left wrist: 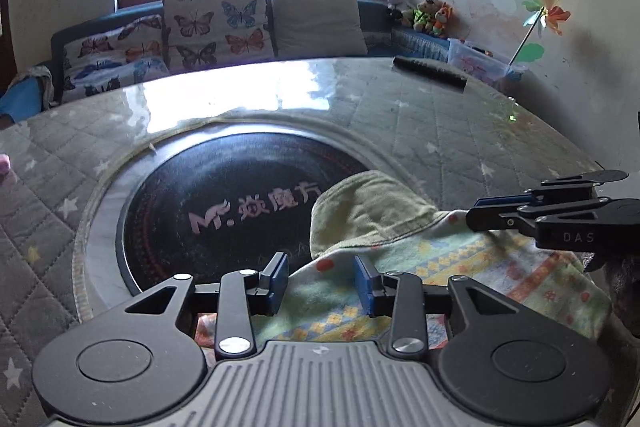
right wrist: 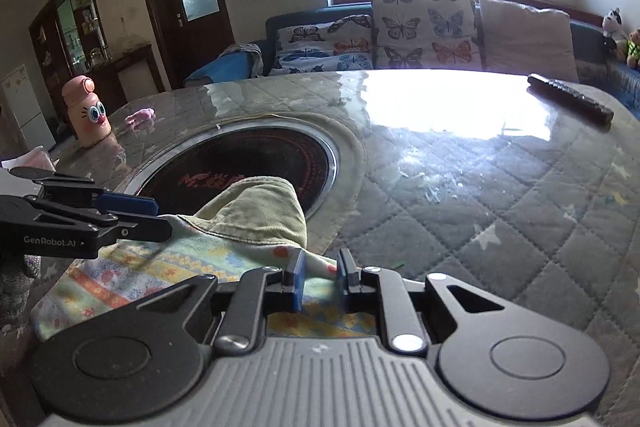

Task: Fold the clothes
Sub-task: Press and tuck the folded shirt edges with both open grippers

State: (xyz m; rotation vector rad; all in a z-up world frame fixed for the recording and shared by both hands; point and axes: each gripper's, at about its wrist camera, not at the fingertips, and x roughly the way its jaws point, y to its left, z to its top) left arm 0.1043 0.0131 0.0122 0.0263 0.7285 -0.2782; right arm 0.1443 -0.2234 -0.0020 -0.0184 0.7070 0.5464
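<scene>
Left gripper (left wrist: 321,285): blue-padded fingers (left wrist: 279,283) apart, straddling hem, nothing clamped. Right gripper (right wrist: 319,281): fingers (right wrist: 298,281) narrowly apart around a fabric edge, not pinching. Pastel patterned garment with olive-green folded part (left wrist: 440,267): at 6 o'clock on quilted glass-covered tabletop (left wrist: 420,115), overlapping round black hotplate (left wrist: 224,195). Risk: slick glass, cloth sliding, fold skewing. Black remote (left wrist: 430,71): 1 o'clock, far edge.

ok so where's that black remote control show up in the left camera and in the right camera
Left wrist view: the black remote control lies upper right, on the table's far edge, below the plush toys.
Right wrist view: the black remote control lies at the far right, on the table's far edge, right of the window glare.
Shared landmark: the butterfly cushion on the sofa behind the table.
</scene>
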